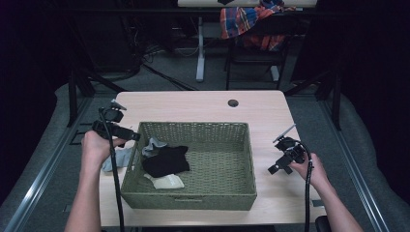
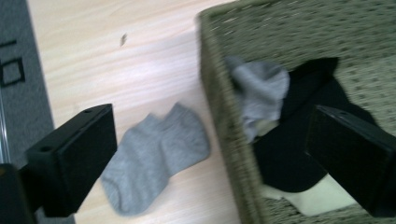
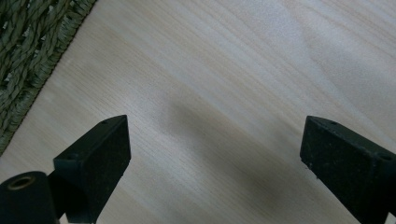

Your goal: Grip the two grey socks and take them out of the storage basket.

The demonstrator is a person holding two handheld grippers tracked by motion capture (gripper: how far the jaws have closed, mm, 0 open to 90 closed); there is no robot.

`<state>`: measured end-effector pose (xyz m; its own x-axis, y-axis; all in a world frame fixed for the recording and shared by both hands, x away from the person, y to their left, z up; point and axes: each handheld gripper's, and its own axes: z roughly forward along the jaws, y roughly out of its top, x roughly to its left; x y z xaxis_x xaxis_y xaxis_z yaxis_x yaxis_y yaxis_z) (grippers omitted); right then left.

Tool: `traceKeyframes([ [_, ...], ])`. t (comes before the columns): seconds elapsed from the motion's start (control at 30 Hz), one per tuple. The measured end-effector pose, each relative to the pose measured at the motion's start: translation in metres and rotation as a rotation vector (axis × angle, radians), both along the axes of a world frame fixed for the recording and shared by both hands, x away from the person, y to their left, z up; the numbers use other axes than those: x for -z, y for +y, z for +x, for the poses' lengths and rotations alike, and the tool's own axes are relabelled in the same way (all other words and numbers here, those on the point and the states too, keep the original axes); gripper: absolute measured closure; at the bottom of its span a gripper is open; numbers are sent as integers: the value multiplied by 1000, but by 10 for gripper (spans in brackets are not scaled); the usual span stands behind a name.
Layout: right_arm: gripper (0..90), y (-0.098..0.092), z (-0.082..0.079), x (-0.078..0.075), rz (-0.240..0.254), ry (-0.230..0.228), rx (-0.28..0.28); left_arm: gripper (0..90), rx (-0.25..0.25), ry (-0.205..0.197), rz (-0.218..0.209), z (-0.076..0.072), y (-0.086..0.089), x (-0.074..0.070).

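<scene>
1. Step in hand: socks going into the basket [image 1: 193, 199]; left tongs [image 2: 205, 158] spread, empty, above the rim.
2. Next: pick the grey sock [image 2: 156, 156] off the counter [image 1: 270, 121] beside the basket.
3. Right tongs [image 3: 215, 163] spread, empty.

the high view looks forward and down over the whole bench [image 1: 203, 104], while the left gripper view hangs close above the basket [image 2: 219, 107] edge and the right gripper view closer over bare bench beside it.
</scene>
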<state>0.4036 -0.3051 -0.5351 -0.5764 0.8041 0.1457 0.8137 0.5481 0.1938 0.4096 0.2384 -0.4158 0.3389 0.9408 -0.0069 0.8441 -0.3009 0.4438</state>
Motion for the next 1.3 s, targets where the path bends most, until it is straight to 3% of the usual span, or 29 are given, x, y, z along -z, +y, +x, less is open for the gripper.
traceKeyframes([
  [0.07, 83, 0, 0, 0, -2, 10, 3, 1, 23, -9, 9, 0, -11, -3],
  [0.13, 83, 1, -2, 4, 31, -15, 37, 1, 49, -11, 19, 1, -21, -2],
  [0.17, 83, 1, -1, 1, 5, 6, 10, 0, 61, -9, 23, 2, -26, -2],
  [0.2, 83, 1, -2, 2, 14, -4, 26, 0, 70, -6, 24, 3, -30, -1],
  [0.3, 83, 0, 0, -1, -15, 15, -11, 0, 109, -8, 18, 6, -41, 2],
  [0.4, 83, 1, -2, 2, 10, 0, 21, 0, 134, 5, 26, 10, -50, 6],
  [0.7, 83, 1, -1, 2, 7, 5, 15, 6, 171, 58, 42, 24, -67, 25],
  [0.83, 83, 0, 0, 0, -16, 19, -11, 167, 192, 83, 37, 29, -69, 34],
  [0.9, 83, 0, 0, 1, -9, 16, -3, 180, 183, 90, 51, 31, -69, 39],
  [1.0, 83, 1, -2, 2, 10, 0, 23, 269, 167, 102, 64, 33, -68, 43],
  [1.07, 83, 0, 0, 0, -13, 20, -10, 330, 166, 109, 72, 34, -68, 46],
  [1.3, 84, 0, 0, 1, -11, 17, -5, 449, 152, 118, 121, 36, -69, 55],
])
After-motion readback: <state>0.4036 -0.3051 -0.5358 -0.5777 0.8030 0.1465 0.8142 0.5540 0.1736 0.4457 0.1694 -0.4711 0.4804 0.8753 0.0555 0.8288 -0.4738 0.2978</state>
